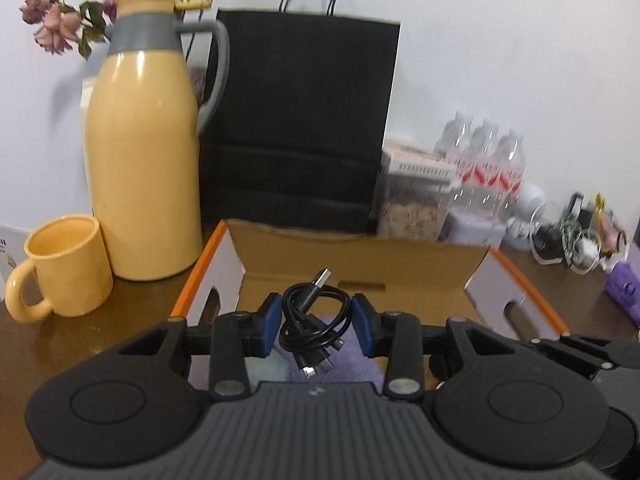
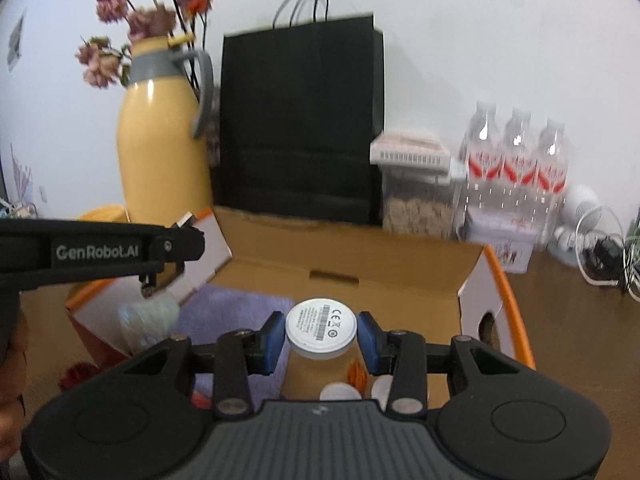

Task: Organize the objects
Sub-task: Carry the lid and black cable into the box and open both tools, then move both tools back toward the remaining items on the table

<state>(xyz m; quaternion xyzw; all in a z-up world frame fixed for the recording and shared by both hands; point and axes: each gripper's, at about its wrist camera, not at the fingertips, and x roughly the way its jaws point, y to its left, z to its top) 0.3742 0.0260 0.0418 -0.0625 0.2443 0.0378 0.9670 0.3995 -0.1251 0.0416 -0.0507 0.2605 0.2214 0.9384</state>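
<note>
Left hand-held gripper [image 1: 314,322] clamps coiled cable [image 1: 312,320] above box [image 1: 360,256]

The left gripper [image 1: 316,326] has its blue pads closed on a coiled black USB cable [image 1: 314,320]. The right gripper [image 2: 321,336] clamps a round white device [image 2: 321,326] between its pads.

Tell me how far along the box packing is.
Partway. Purple cloth already lies in the cardboard box. In hand: left hand-held gripper holds the coiled black cable; right hand-held gripper holds the white round device, both over the box. Neither released yet.
</note>
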